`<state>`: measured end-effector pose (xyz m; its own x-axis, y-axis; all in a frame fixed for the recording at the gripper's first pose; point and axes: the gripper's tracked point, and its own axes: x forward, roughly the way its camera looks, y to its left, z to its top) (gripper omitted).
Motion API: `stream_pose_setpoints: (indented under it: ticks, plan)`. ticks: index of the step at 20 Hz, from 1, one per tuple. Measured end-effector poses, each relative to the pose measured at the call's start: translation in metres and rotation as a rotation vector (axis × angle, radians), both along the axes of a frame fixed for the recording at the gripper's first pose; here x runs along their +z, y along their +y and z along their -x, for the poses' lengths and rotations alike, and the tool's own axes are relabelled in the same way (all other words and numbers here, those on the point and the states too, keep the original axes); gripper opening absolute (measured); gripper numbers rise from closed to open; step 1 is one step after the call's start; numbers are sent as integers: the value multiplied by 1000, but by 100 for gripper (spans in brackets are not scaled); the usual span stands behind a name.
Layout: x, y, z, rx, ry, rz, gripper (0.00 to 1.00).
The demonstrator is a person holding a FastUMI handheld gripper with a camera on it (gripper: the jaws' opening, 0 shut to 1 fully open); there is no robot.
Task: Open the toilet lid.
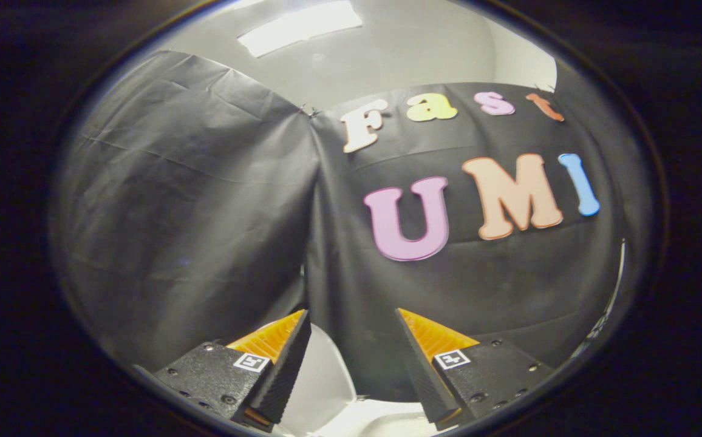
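Hand-held gripper (351,318) points level at the booth wall, fingers spread apart and empty, above the white toilet lid (327,376).

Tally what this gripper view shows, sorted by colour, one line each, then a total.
Black: 2, the booth wall and the gripper, its fingers apart with nothing held.
Orange: 2, the ribbed pads on the fingers' backs.
White: 1, the toilet, seen between and below the fingers; lid position unclear.
Total: 5
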<state>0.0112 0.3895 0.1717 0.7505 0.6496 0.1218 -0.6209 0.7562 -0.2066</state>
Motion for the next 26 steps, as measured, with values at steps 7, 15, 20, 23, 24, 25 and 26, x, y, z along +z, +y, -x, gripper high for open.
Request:
stream_pose_setpoints:
  ticks: [7,15,20,23,24,25,26]
  plan:
    - [11,-108,-22,-127,-52,-19,83]
    - [10,-194,-18,-143,-75,45,82]
    - [2,-262,-29,-226,-14,67,81]
    - [0,-296,-33,-260,-23,83,81]
    - [0,-307,-35,-274,-27,92,81]
    - [-4,-318,-36,-282,-23,103,81]
    - [-6,-329,-38,-288,-22,117,81]
